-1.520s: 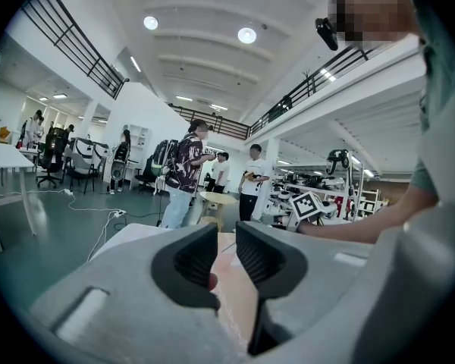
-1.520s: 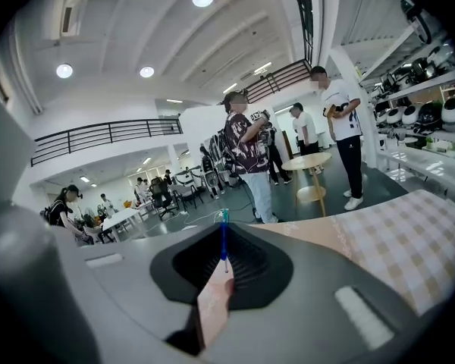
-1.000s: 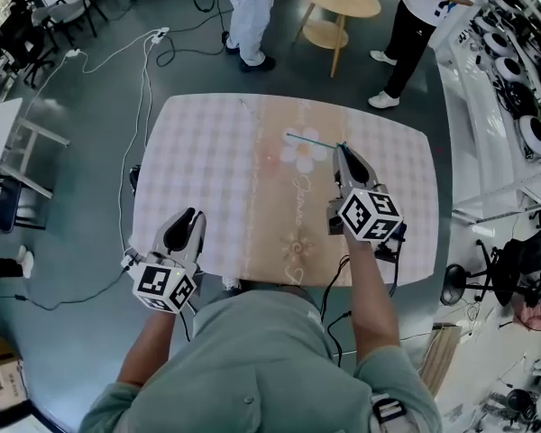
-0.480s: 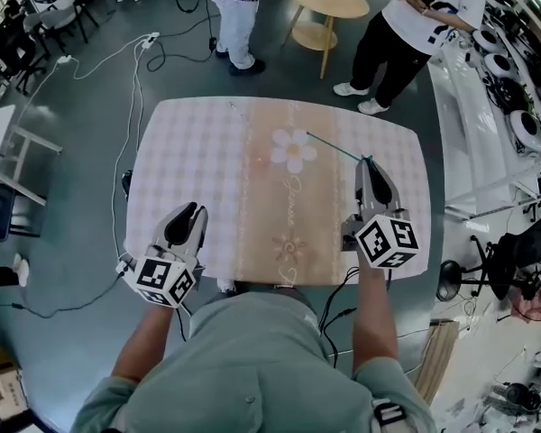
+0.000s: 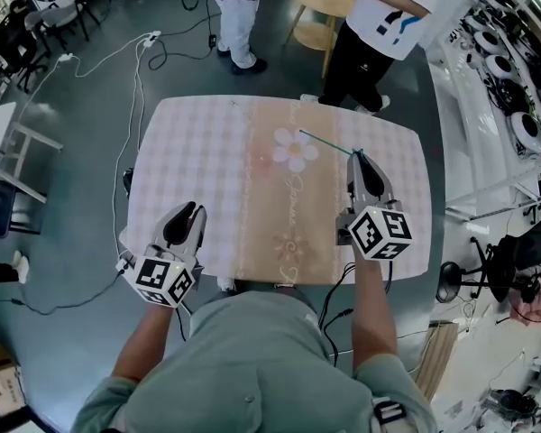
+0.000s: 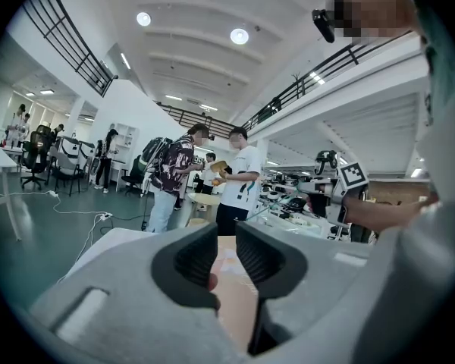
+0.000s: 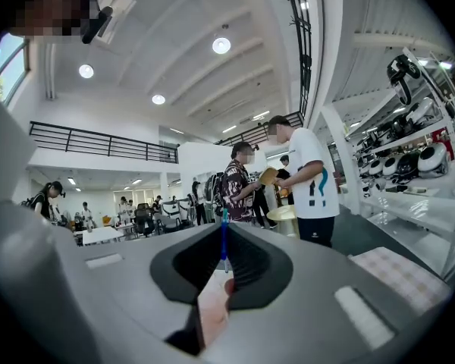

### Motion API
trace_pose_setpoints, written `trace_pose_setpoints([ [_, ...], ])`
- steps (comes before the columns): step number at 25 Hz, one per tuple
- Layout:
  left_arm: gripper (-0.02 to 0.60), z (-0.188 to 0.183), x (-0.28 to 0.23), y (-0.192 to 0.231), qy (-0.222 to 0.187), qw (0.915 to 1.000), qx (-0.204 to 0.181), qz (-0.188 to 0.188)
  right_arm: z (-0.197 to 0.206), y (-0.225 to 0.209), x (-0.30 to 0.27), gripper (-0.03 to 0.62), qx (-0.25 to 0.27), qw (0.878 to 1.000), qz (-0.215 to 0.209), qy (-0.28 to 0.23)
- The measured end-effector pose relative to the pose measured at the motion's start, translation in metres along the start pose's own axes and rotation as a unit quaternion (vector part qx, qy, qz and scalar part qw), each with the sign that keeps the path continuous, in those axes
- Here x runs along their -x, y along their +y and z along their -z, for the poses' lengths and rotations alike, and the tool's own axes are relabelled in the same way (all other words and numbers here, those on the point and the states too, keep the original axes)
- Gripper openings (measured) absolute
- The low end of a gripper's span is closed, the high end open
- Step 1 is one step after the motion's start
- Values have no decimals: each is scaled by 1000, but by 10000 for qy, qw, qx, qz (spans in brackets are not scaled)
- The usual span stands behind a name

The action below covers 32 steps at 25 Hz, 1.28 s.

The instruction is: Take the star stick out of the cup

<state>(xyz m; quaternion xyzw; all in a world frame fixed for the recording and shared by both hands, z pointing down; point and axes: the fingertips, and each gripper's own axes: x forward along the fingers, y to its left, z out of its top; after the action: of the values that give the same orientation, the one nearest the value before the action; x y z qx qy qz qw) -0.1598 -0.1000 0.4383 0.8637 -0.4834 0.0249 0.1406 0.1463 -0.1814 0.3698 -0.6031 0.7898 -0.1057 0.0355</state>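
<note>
right gripper: jaws closed on the star stick, pinching its near-right end. The right gripper view shows the thin blue shaft standing in the slit between the pads.
stick axis: runs from the gripper tips out to the far left, low over the desk. Its free end sits just past the far side of the flower print. Can't tell if that end touches the cloth.
star end: too small to make out in any view.
cup: none visible on the desk or in either gripper view. The stick is clear of any cup, so I judge the pull-out done.
left gripper: jaws a little apart with nothing between them. It's at the near-left edge of the desk, well apart from the stick.
nearer hand: right, already holding. The left has no part in this.
next move (judgement): either keep holding or lay the stick down. The whole length lies far-left of the grip, so when lowering, the free end meets the desk first.
risk (judgement): a thin shaft pinched at one end can pivot in the pads or flick when it's released.
</note>
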Motion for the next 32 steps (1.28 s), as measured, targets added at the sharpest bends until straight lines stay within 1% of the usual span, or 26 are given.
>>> trace_pose_setpoints([
  [5, 82, 1, 8, 9, -7, 9999, 3, -114, 2, 7, -9, 9, 24, 10000, -78, 38],
  [9, 83, 1, 10, 12, -31, 9998, 76, -184, 3, 11, -14, 9, 48, 9999, -127, 56],
  [27, 82, -1, 4, 13, -10, 9999, 40, -159, 7, 10, -23, 9, 9, 9998, -148, 115],
  [32, 81, -2, 5, 15, -31, 9998, 76, -202, 9, 16, -25, 9, 221, 9994, -201, 165],
])
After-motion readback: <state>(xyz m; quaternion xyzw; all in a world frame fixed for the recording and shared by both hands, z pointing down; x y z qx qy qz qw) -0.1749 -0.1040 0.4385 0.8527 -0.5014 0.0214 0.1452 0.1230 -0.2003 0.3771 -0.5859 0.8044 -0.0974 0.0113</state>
